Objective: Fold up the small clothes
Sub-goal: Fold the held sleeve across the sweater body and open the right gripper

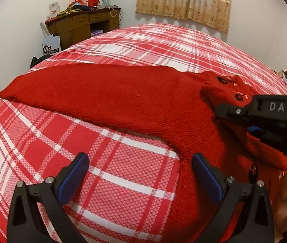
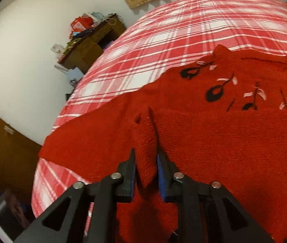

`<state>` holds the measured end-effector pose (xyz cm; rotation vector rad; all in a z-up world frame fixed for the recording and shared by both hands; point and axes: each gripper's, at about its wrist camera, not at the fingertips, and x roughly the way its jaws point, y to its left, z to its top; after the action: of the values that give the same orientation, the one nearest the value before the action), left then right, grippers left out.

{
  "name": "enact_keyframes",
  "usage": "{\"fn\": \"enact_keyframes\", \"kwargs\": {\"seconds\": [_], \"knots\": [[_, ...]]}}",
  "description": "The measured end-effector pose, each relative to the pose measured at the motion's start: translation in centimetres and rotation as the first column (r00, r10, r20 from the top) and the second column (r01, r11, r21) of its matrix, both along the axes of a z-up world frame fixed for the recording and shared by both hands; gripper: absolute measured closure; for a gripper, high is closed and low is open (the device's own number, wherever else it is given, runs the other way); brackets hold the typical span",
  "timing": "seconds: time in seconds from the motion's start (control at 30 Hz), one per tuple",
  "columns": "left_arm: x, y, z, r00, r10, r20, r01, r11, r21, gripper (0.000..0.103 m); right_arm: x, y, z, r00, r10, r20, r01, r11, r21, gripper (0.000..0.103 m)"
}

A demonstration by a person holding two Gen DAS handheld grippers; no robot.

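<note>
Across the plaid bedspread (image 1: 123, 182) our red knitted sweater (image 1: 107, 101) lies spread, one sleeve (image 1: 62, 85) stretched far out to the side, its embroidered front (image 2: 234, 89) facing up. We judge we are mid-fold: a pinched ridge of knit (image 2: 146, 141) is lifted near the body, and the next move calls for carrying it over while the sleeve gets drawn in. Our right gripper (image 2: 146, 162) is clamped narrowly on that ridge. Our left gripper (image 1: 140, 168) hangs wide apart and empty, one finger (image 1: 206, 178) seemingly just beside the sweater's edge, though distortion obscures contact.
</note>
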<state>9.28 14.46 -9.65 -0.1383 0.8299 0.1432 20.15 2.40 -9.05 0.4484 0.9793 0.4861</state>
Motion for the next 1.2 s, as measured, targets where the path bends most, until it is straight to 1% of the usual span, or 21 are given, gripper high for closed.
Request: {"fn": "enact_keyframes", "kwargs": {"seconds": [0.07,0.1,0.17,0.23,0.3,0.4,0.5,0.57,0.63,0.7,0.73,0.77,0.83,0.87,0.93,0.97,1.03,1.1,1.13,1.17,1.2], "knots": [[0.0,0.0,0.0,1.0,0.0,0.002,0.0,1.0,-0.001,0.0,-0.1,-0.1,0.2,0.996,0.076,-0.04,-0.07,0.988,0.136,0.065],[0.0,0.0,0.0,1.0,0.0,0.003,0.0,1.0,-0.002,0.0,-0.5,-0.3,0.6,0.996,0.087,-0.033,-0.081,0.985,0.152,0.065],[0.0,0.0,0.0,1.0,0.0,0.002,0.0,1.0,-0.002,0.0,-1.6,-1.1,2.0,0.998,0.062,0.027,-0.065,0.992,0.105,0.065],[0.0,0.1,0.0,1.0,0.0,0.002,0.0,1.0,-0.002,0.0,-2.8,-2.6,3.2,0.997,0.011,0.079,-0.013,0.999,0.031,0.066],[0.0,0.1,0.0,1.0,0.0,0.002,0.0,1.0,-0.001,0.0,-4.4,-4.8,3.9,0.99,-0.055,0.128,0.066,0.995,-0.08,0.066],[0.0,0.1,-0.1,1.0,0.0,0.002,0.0,1.0,-0.001,0.0,-6.8,-8.4,4.3,0.969,-0.155,0.191,0.193,0.96,-0.203,0.066],[0.0,0.0,0.0,1.0,0.0,0.0,0.0,1.0,-0.001,0.0,-8.3,-11.6,3.6,0.958,-0.218,0.189,0.264,0.924,-0.275,0.066],[0.1,-0.2,0.1,1.0,0.001,-0.012,-0.001,1.0,0.007,0.0,-8.8,-13.1,2.5,0.962,-0.232,0.142,0.265,0.917,-0.297,0.066],[0.2,-0.8,0.8,1.0,-0.023,-0.011,0.023,0.999,0.023,0.0,-9.0,-14.8,1.6,0.969,-0.234,0.082,0.247,0.927,-0.281,0.066],[0.3,-2.0,2.0,0.999,-0.042,0.024,0.04,0.996,0.083,0.0,-9.6,-15.6,1.9,0.968,-0.236,0.088,0.251,0.933,-0.258,0.066],[0.3,-2.6,2.6,0.998,-0.052,0.039,0.048,0.993,0.109,0.0,-9.8,-16.4,2.7,0.957,-0.262,0.122,0.286,0.921,-0.266,0.066],[0.4,-3.2,3.1,0.996,-0.068,0.052,0.061,0.99,0.127,0.0,-10.1,-17.6,3.7,0.938,-0.302,0.169,0.339,0.903,-0.265,0.066],[1.1,-4.5,4.4,0.991,-0.104,0.078,0.091,0.984,0.15,0.0,-10.1,-19.9,5.0,0.897,-0.38,0.226,0.429,0.872,-0.237,0.066],[1.6,-4.9,4.7,0.991,-0.108,0.082,0.094,0.983,0.157,0.0,-9.8,-21.5,5.6,0.872,-0.429,0.236,0.479,0.848,-0.228,0.066],[3.0,-5.9,5.2,0.99,-0.111,0.087,0.096,0.981,0.166,0.0,-8.5,-23.8,5.6,0.842,-0.485,0.234,0.534,0.811,-0.239,0.066],[3.6,-6.2,5.2,0.99,-0.111,0.091,0.095,0.981,0.166,0.0,-7.9,-24.5,5.4,0.837,-0.496,0.233,0.544,0.8,-0.252,0.066],[5.2,-6.7,4.7,0.992,-0.096,0.081,0.082,0.984,0.158,0.0,-6.0,-25.5,4.0,0.843,-0.495,0.21,0.537,0.781,-0.319,0.066],[6.6,-7.0,3.4,0.997,-0.063,0.037,0.057,0.986,0.157,0.0,-4.6,-26.2,1.4,0.85,-0.508,0.141,0.522,0.773,-0.361,0.066],[7.0,-7.0,2.8,0.999,-0.049,0.018,0.046,0.985,0.164,0.0,-4.5,-26.5,0.5,0.848,-0.514,0.128,0.523,0.773,-0.36,0.066],[7.4,-7.1,2.1,0.999,-0.035,-0.004,0.035,0.984,0.176,0.0,-4.8,-26.3,0.3,0.841,-0.51,0.18,0.539,0.764,-0.354,0.066],[7.6,-7.1,1.4,0.999,-0.027,-0.036,0.033,0.982,0.186,0.0,-4.9,-25.9,0.3,0.842,-0.507,0.185,0.538,0.761,-0.362,0.066]]}}
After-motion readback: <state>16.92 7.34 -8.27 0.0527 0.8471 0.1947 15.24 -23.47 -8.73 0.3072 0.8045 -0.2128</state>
